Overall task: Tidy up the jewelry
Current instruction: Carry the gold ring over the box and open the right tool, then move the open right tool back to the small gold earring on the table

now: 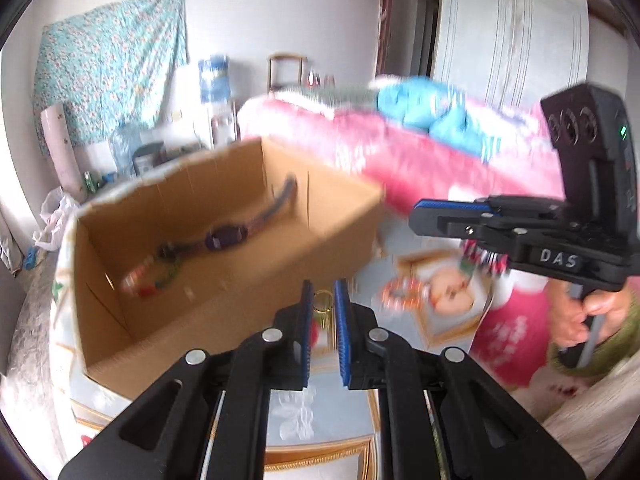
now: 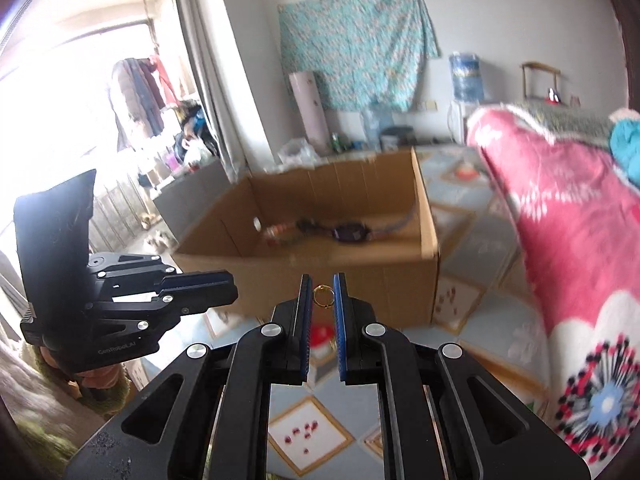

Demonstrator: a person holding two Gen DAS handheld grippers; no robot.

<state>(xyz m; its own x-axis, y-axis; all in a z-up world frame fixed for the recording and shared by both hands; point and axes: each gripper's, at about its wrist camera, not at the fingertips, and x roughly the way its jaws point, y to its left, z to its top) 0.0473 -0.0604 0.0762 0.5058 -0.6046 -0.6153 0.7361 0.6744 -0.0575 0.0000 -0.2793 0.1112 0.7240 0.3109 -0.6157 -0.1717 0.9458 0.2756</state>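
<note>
Each claw, left (image 1: 325, 300) and right (image 2: 323, 294), pinches a small gold ring (image 1: 323, 301) just short of the cardboard box (image 1: 224, 304), where a watch (image 1: 226, 236) and beaded pieces (image 1: 148, 280) already lie, so both rings remain undelivered.

The cardboard box (image 1: 224, 240) at centre left of the left wrist view is plain brown, and the watch (image 1: 226, 236) blurred inside it is purple. Low in the middle, the left gripper (image 1: 325, 304) is black with blue pads, its jaws on a gold ring (image 1: 323, 300). The right gripper (image 2: 323, 298) has the same black and blue, with a gold ring (image 2: 323, 295). The blanket (image 2: 568, 240) at right is pink with white flowers. The cloth (image 2: 356, 40) hung on the wall, upper middle, is teal with small flowers.
</note>
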